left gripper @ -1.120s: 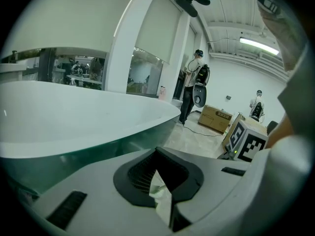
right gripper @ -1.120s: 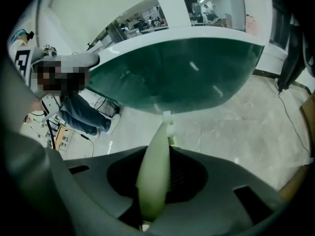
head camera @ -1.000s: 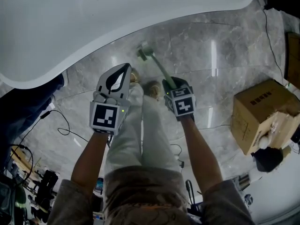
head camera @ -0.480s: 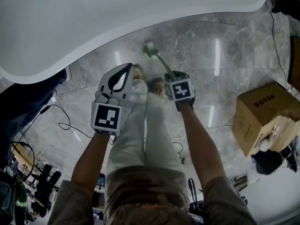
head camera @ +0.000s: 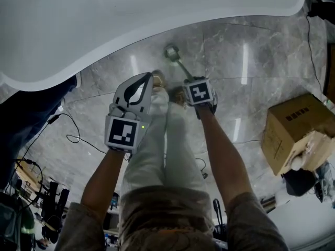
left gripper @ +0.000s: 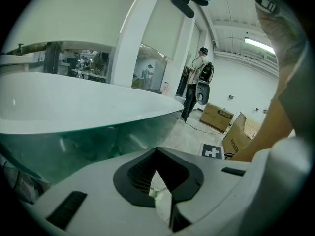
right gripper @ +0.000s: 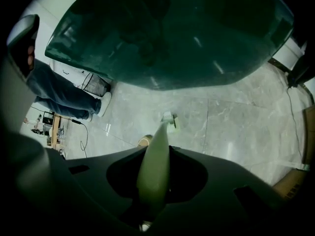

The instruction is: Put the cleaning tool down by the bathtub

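The white bathtub (head camera: pixel 104 25) curves across the top of the head view. The cleaning tool is a brush with a pale green handle (right gripper: pixel 153 166) and a small head (head camera: pixel 171 52) that hangs low over the grey marble floor near the tub's side. My right gripper (head camera: pixel 189 81) is shut on the handle; in the right gripper view the handle runs out between the jaws (right gripper: pixel 157 154) to the brush head (right gripper: pixel 169 118). My left gripper (head camera: pixel 144 78) hovers to the left, shut, with nothing in it (left gripper: pixel 158 156).
My own legs (head camera: pixel 157 150) and shoes stand right under the grippers. A cardboard box (head camera: pixel 296 127) sits on the floor at the right. Black cables (head camera: pixel 73 137) trail at the left, beside another person's jeans (right gripper: pixel 59 95). A person (left gripper: pixel 197 90) stands farther off.
My right gripper has dropped lower and moved a little toward the tub, carrying the brush with it. The left gripper has hardly moved.
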Demonstrator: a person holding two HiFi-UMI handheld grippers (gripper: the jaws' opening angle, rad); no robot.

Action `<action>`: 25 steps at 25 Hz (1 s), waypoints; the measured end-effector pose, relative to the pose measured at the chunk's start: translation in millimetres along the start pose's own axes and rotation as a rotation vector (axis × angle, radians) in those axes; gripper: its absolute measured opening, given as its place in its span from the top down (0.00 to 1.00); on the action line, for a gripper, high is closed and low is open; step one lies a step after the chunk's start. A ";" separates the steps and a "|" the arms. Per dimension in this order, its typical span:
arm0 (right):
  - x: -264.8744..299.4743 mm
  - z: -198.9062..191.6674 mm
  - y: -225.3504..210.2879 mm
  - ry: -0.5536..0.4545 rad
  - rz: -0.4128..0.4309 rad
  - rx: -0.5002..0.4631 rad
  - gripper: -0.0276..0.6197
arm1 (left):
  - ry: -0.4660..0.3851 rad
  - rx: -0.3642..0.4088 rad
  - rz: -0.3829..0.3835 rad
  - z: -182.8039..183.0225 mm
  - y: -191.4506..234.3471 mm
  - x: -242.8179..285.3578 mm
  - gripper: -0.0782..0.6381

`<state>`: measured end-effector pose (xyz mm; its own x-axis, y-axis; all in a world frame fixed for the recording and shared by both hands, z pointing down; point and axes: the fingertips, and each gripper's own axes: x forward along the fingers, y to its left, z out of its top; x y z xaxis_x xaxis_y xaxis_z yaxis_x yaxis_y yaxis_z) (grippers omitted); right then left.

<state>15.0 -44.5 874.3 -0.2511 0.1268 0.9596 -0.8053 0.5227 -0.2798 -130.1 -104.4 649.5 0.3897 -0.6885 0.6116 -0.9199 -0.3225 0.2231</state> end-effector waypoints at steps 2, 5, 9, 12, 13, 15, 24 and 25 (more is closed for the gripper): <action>4.7 1.9 0.3 0.016 -0.007 -0.006 0.83 | 0.004 -0.002 0.000 -4.0 0.6 -2.1 0.89; 13.1 5.5 -3.4 0.048 -0.035 -0.037 0.83 | 0.014 -0.007 0.000 -10.1 1.7 -6.2 0.89; 28.9 9.6 -4.5 0.107 -0.043 -0.066 0.83 | 0.020 -0.015 0.001 -14.4 6.4 -11.7 0.89; 34.4 12.2 -7.1 0.129 -0.059 -0.082 0.83 | 0.028 -0.012 0.000 -15.7 8.2 -14.9 0.89; 36.0 12.0 -6.7 0.135 -0.058 -0.084 0.83 | 0.029 -0.012 0.000 -15.9 8.6 -15.5 0.89; 38.8 8.2 -3.7 0.157 -0.050 -0.084 0.83 | 0.029 -0.015 -0.002 -16.2 9.4 -16.5 0.89; 43.1 -0.7 -6.2 0.174 -0.082 -0.072 0.81 | 0.030 -0.027 -0.009 -18.1 10.3 -17.4 0.89; 42.2 -0.2 -6.9 0.164 -0.088 -0.070 0.81 | 0.030 -0.027 -0.010 -18.0 9.0 -17.5 0.89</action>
<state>10.0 -42.6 916.7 -0.0864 0.2108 0.9737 -0.7795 0.5944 -0.1978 -146.0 -83.6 654.5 0.3974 -0.6657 0.6316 -0.9171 -0.3112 0.2491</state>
